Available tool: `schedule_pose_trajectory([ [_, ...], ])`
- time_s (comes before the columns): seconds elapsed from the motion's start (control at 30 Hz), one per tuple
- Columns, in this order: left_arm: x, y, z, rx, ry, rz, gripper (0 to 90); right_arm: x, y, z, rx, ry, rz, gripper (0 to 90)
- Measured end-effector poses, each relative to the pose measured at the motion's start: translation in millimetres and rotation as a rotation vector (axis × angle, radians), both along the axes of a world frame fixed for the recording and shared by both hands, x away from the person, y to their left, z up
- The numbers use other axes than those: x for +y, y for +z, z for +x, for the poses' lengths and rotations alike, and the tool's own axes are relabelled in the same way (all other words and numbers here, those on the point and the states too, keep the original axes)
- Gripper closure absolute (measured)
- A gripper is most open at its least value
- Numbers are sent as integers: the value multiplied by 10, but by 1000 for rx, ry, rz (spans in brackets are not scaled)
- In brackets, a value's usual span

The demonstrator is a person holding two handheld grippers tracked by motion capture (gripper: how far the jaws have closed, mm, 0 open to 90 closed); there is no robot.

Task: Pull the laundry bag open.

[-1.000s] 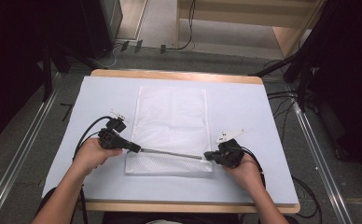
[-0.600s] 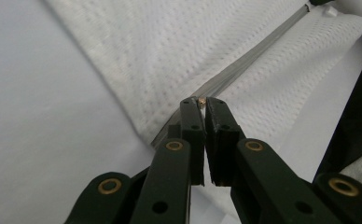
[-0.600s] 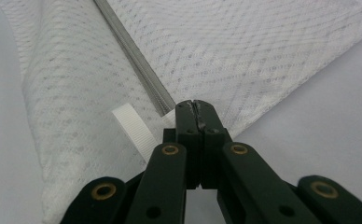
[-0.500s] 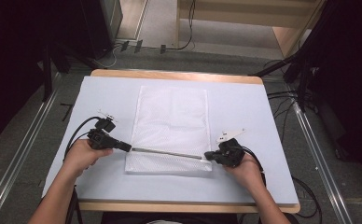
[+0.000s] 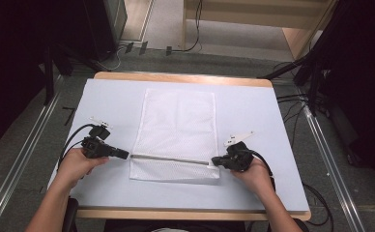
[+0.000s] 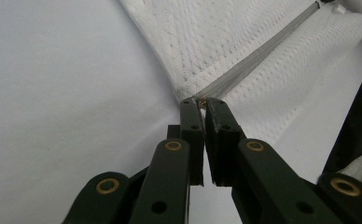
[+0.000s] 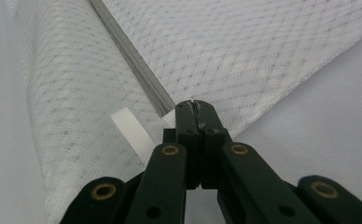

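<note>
On the pale blue surface (image 5: 272,121) a white mesh bag (image 5: 178,125) lies flat, its grey zipper (image 5: 171,159) running across near the front edge. No writing or label can be read on it. The left hand-held gripper (image 5: 125,155) pinches a small brass-coloured piece, hard to make out, at the zipper's left end. The right hand-held gripper (image 5: 214,161) is clamped on the zipper's other end, beside a ribbed white loop (image 7: 133,133). The weave is a fine diamond net.
</note>
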State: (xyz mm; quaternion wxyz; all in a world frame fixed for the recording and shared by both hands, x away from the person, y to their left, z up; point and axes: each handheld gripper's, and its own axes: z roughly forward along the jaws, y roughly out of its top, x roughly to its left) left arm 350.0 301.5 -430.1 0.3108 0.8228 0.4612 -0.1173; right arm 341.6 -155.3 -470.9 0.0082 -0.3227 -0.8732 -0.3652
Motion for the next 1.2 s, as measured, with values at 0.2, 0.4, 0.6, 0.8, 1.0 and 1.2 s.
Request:
schedule_pose_trajectory([
  [0.2,-27,2,-23,-2,-17,10,871,-7,2,8,6,5,1,900],
  [0.4,-28,-4,-56,1,-27,13,868,-5,6,14,8,3,-2,900],
  [0.6,-20,16,-63,-45,-48,-10,752,-10,10,29,27,14,10,853],
  [0.8,3,52,-60,-129,-34,-18,630,-37,80,48,-26,-14,21,752],
  [1.0,46,74,-39,-201,10,-22,536,-160,111,97,-52,-82,54,616],
  [1.2,72,58,2,-271,50,15,399,-317,75,167,-70,-175,69,456],
])
